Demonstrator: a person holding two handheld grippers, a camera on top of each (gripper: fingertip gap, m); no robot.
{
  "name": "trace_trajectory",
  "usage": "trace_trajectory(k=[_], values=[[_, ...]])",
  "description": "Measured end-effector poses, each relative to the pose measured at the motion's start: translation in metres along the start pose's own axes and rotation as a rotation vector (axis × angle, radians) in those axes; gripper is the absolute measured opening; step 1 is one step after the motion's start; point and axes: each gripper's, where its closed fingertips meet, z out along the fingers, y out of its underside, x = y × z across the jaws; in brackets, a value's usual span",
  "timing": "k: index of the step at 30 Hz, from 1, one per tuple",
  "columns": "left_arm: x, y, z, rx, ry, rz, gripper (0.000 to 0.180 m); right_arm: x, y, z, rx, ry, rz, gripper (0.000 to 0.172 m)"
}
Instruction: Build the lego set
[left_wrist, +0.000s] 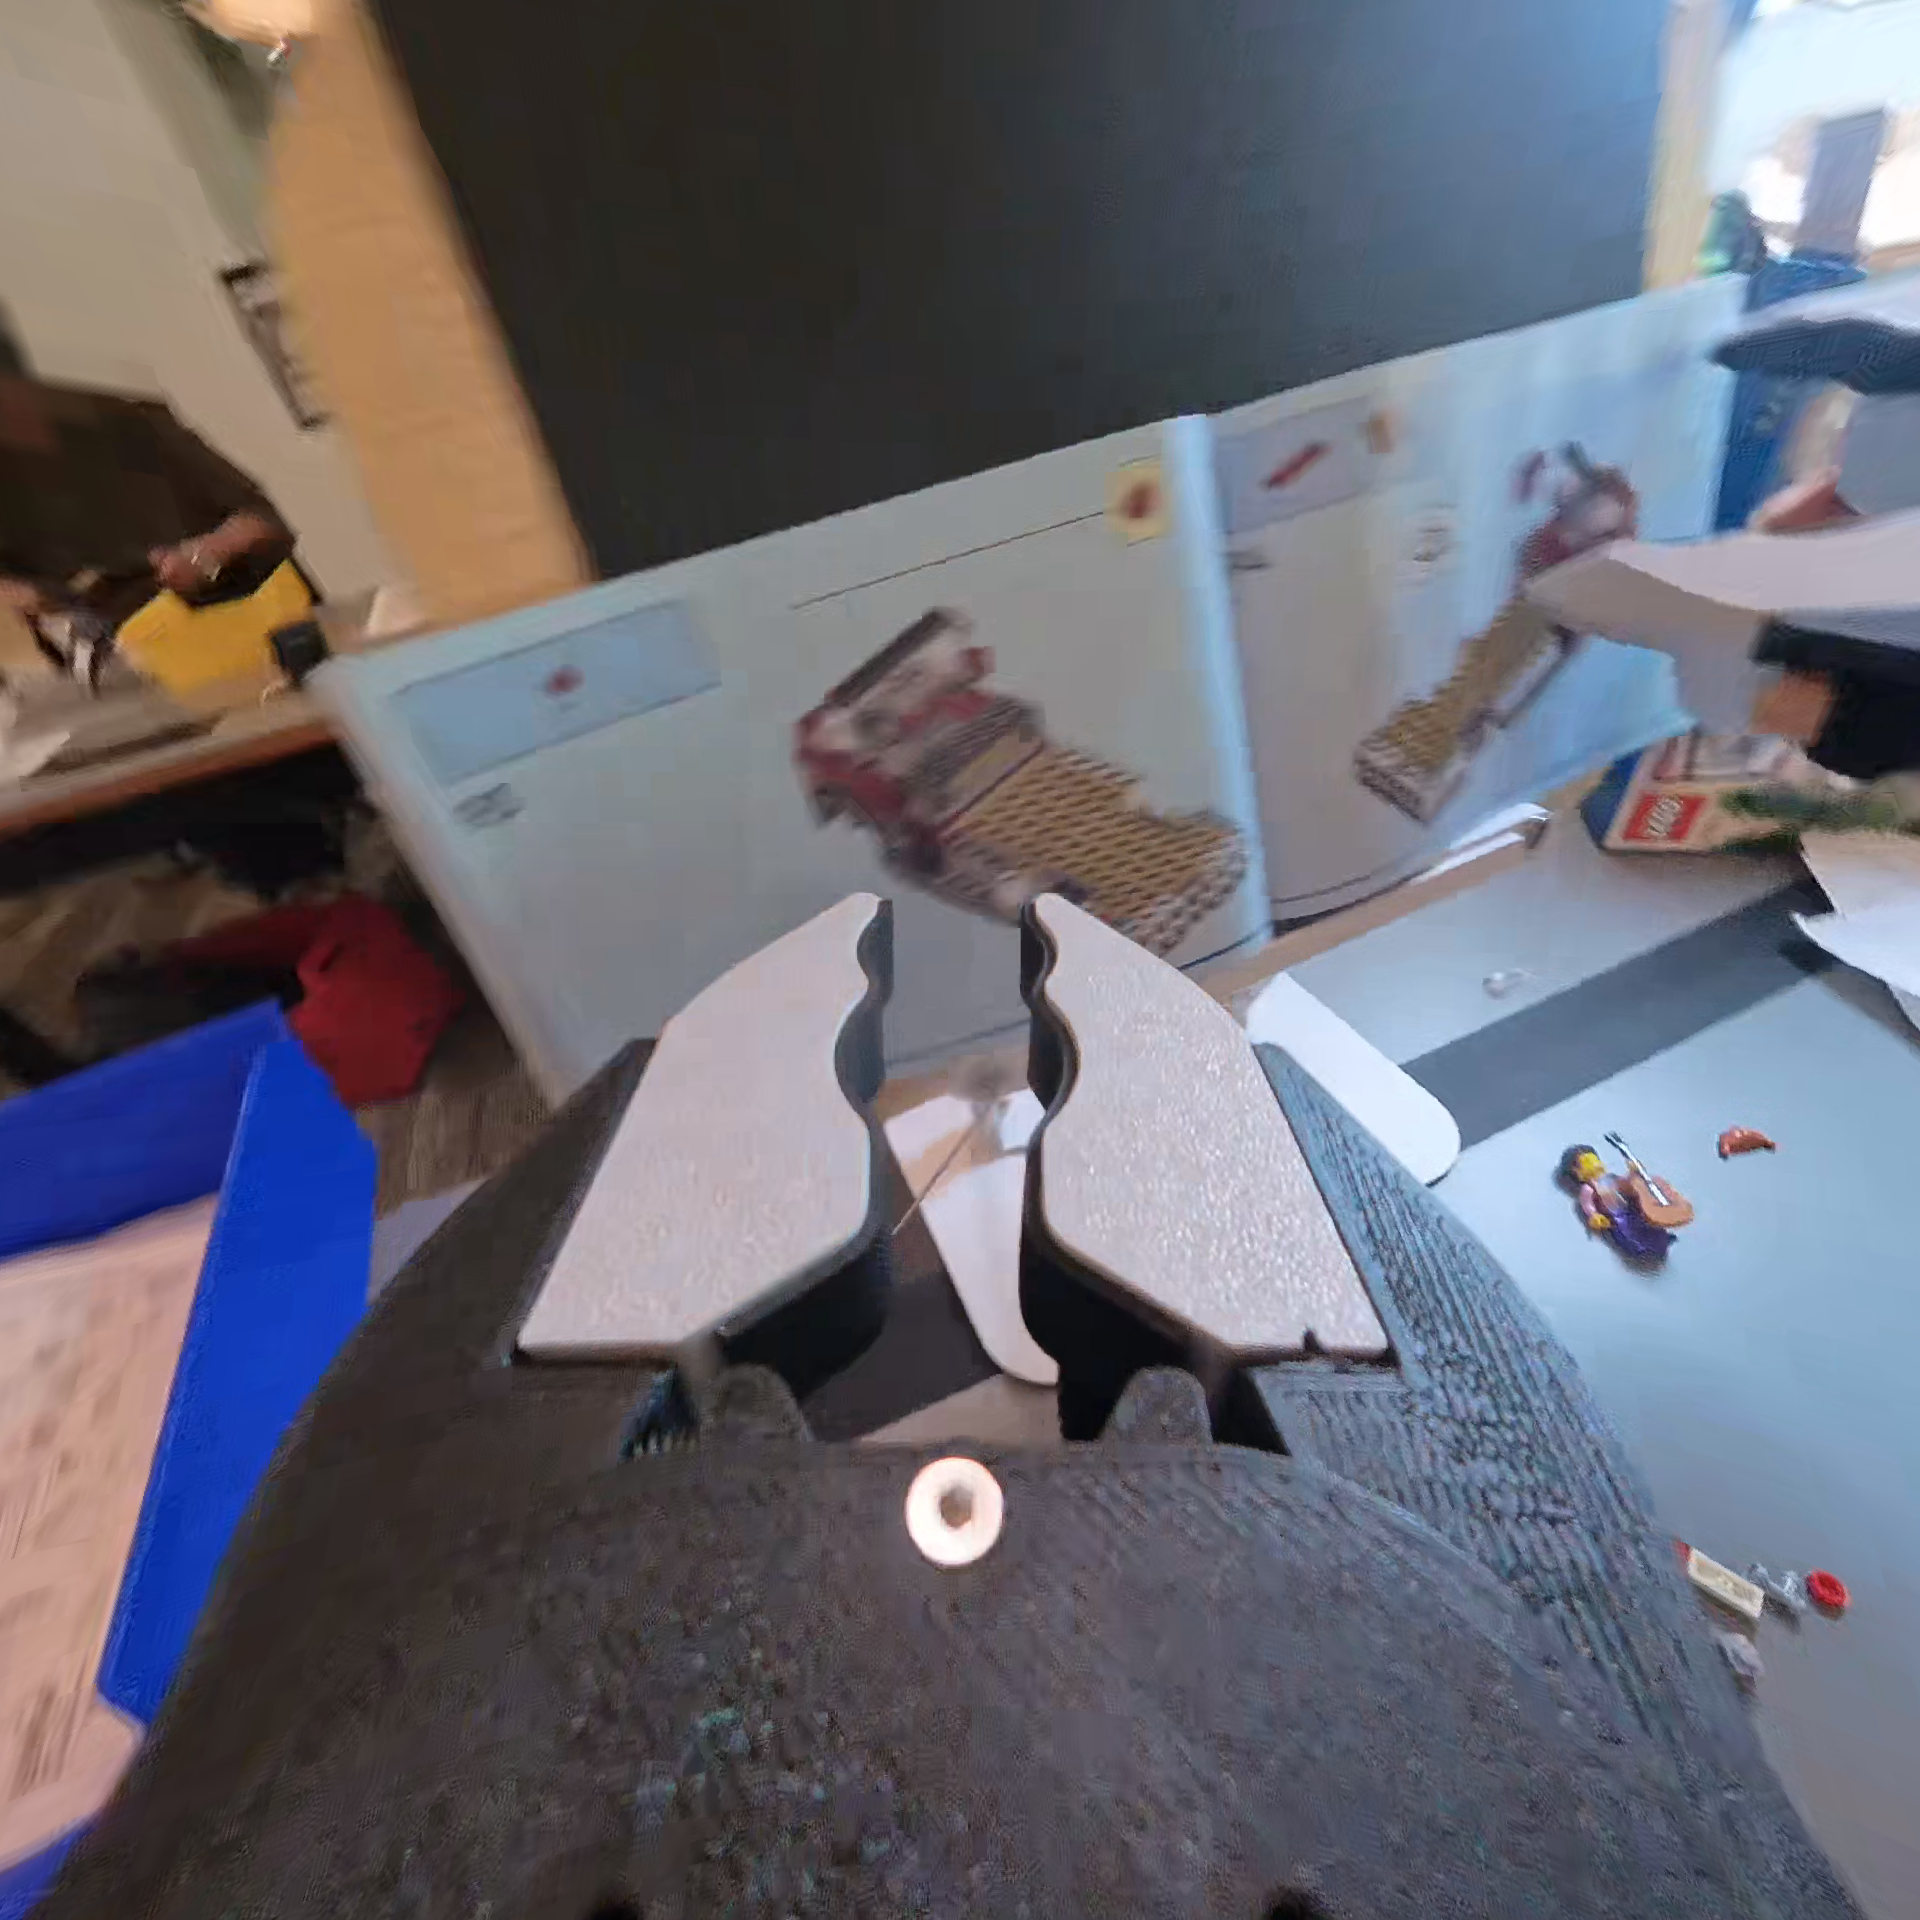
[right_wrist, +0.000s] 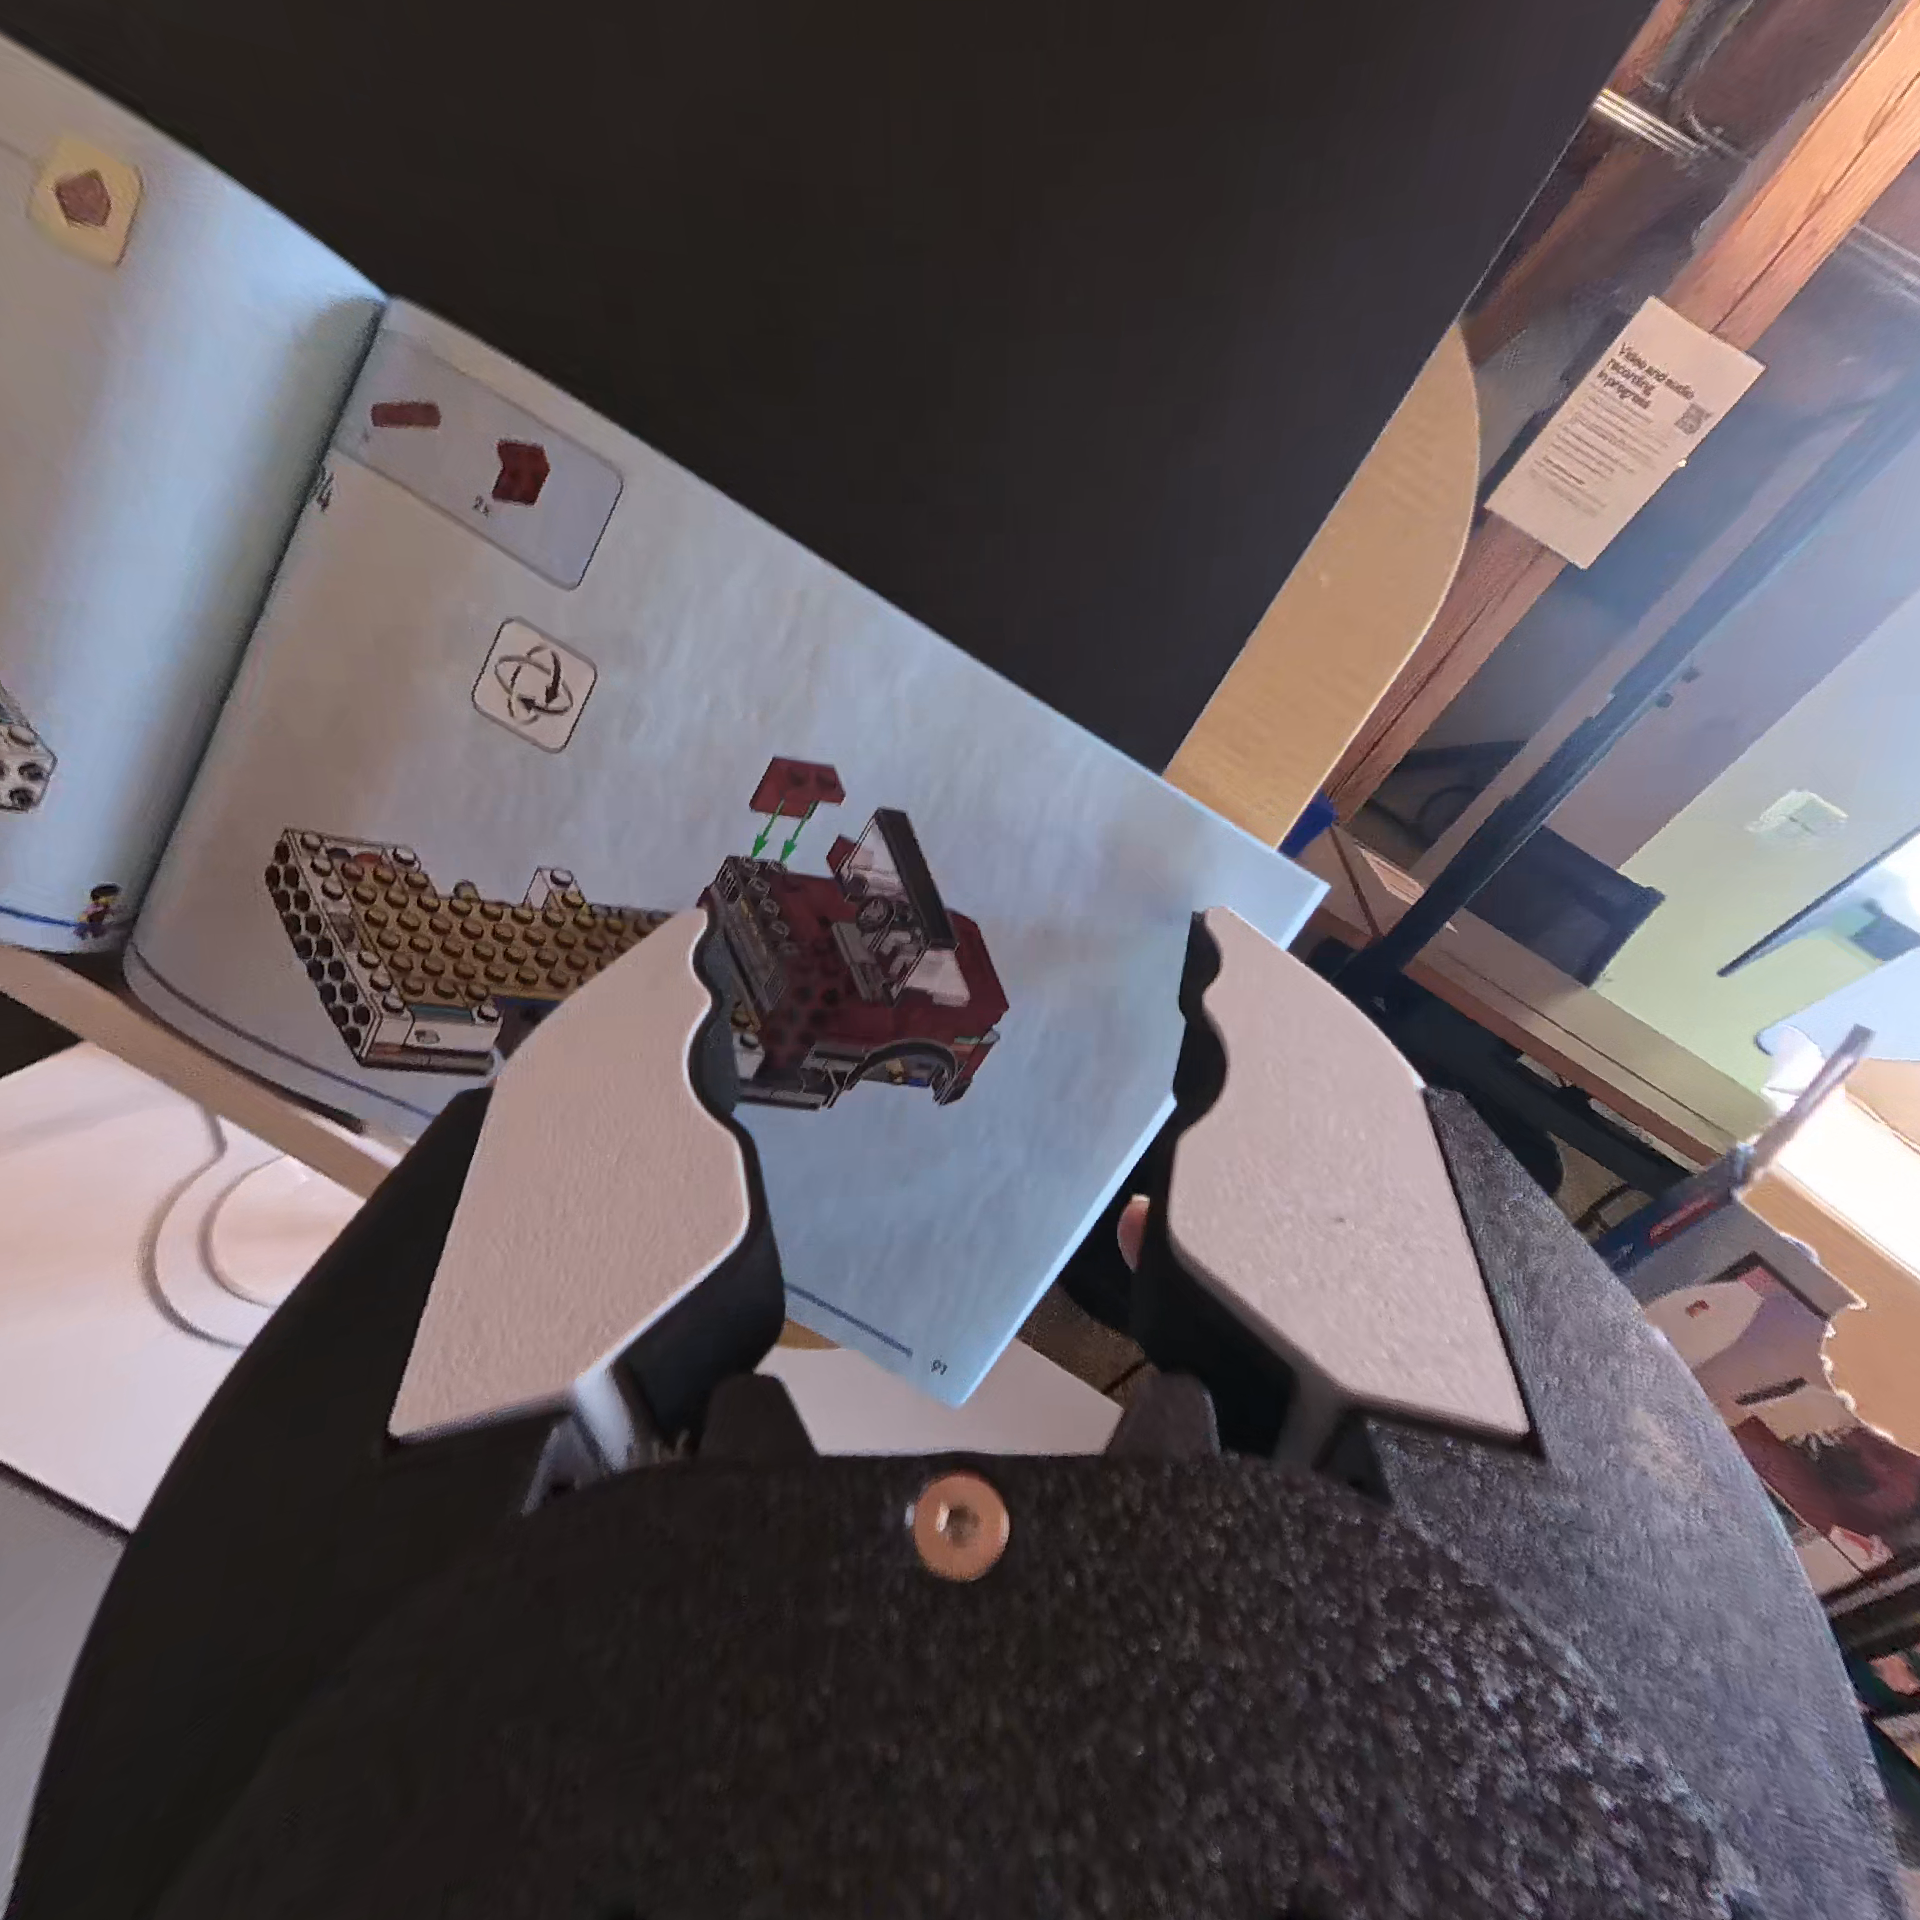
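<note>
At the far left of the left wrist view, a blue bin (left_wrist: 239, 1247) is being seen beside the table (left_wrist: 1714, 1382), with a red bag (left_wrist: 374, 987) on the floor beyond it. The left gripper (left_wrist: 956, 920) is being held above the table's near-left part. Its fingers (left_wrist: 748, 1122) are being held at a narrow gap with nothing between them, and no pad is being pressed on anything. Under the gap, a white sheet (left_wrist: 1351, 1081) is being shown lying flat. An open booklet (left_wrist: 675, 810) is being stood upright across the back of the table, well beyond the fingertips; this view is being blurred by motion, so its drawings are not being made out finely here. To the right, a minifigure (left_wrist: 1621, 1195) with a guitar is being shown lying on the table, a small brown piece (left_wrist: 1745, 1143) just beside it, and a few loose bricks (left_wrist: 1766, 1595) nearer the camera. A printed box (left_wrist: 1683, 800) is being shown at the back right.

In the right wrist view, the right gripper (right_wrist: 945, 925) is being held with its jaws wide. The booklet's right page (right_wrist: 935, 1174) is being framed between the fingers (right_wrist: 592, 1174), its lower corner reaching down into the gap. Neither pad is being pressed against the paper, so the page is not being gripped. Whether the page's edge is being touched by the right-hand finger cannot be told. On that page, a red and tan brick truck is being pictured, with a dark red piece drawn above it
</note>
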Motion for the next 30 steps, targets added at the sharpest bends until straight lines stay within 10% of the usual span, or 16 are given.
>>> trace_trajectory(k=[11,15,23,30], values=[[0.087,0.014,0.081,-0.129,0.131,0.228,0.000,0.010,0.001,0.002,0.006,-0.061,0.004,0.083],[0.088,0.014,0.081,-0.123,0.134,0.250,0.000,0.010,0.000,0.004,0.016,-0.062,0.017,0.082],[0.091,0.014,0.072,-0.114,0.198,0.201,0.010,-0.026,-0.002,-0.025,0.055,-0.191,0.038,0.029],[0.127,-0.003,0.024,-0.029,0.502,0.064,0.040,-0.060,-0.003,-0.072,0.076,-0.498,0.115,0.011]])
